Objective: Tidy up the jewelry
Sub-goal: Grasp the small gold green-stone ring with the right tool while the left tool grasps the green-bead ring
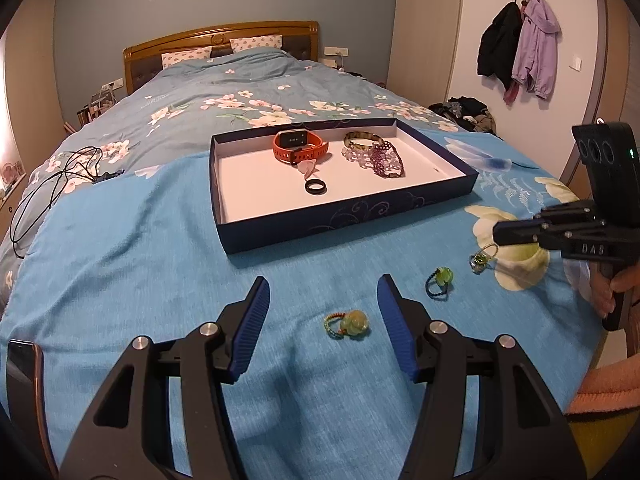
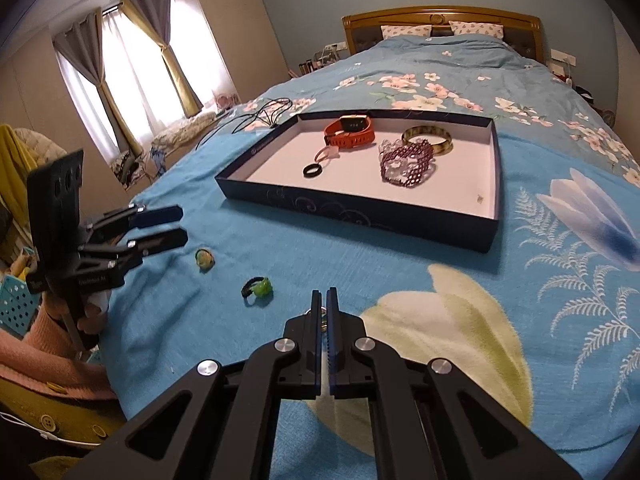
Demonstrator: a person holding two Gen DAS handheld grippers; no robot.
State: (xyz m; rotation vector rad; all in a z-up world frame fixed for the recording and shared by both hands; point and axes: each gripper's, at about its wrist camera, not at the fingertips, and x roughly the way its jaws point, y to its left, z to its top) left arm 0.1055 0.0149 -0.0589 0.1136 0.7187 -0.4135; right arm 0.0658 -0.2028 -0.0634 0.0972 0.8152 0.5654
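Observation:
A dark blue tray lies on the bed and holds an orange watch, a black ring, a gold bangle and purple bead bracelets. My left gripper is open, just above a green-stone ring. A black-band green ring lies to its right. My right gripper is shut on a small wire ring, barely seen between the pads.
A blue floral blanket covers the bed. A black cable lies at the left. A phone rests at the near left edge. Coats hang on the right wall.

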